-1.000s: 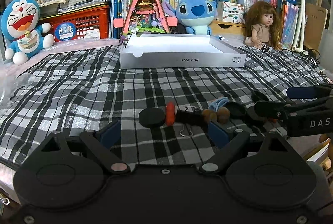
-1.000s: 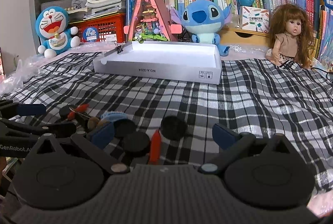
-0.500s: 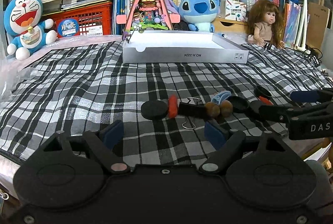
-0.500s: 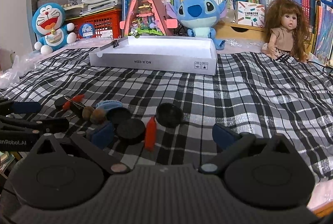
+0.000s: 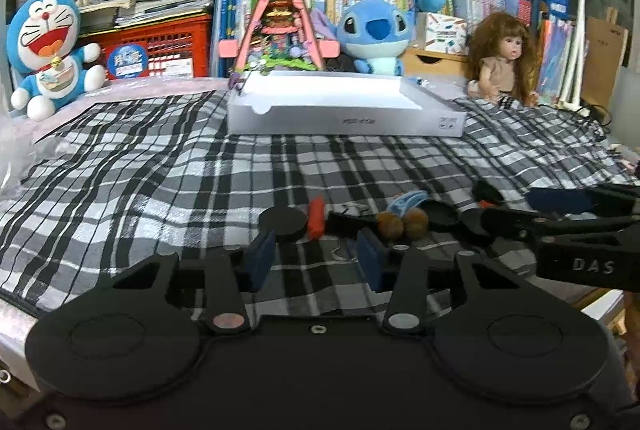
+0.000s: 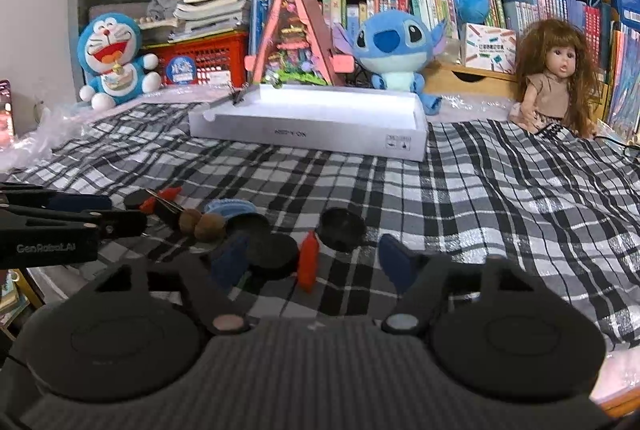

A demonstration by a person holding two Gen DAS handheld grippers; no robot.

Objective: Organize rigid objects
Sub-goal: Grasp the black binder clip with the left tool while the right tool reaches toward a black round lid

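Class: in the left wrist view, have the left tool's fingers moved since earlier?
Yes. The left tool has just been closing its jaws: blue pads slid inward toward the unmoved binder clip, whose wire loop lies between them, unpinched.

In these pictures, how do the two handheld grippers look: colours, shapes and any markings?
Both are matte black plastic. The left gripper and the right gripper each have two round housings at the base, angled link arms with silver pivot pins, and dark blue pads on the fingers. White lettering on their sides reads "DAS" and "GenRobot.AI". No cables or sleeves show.
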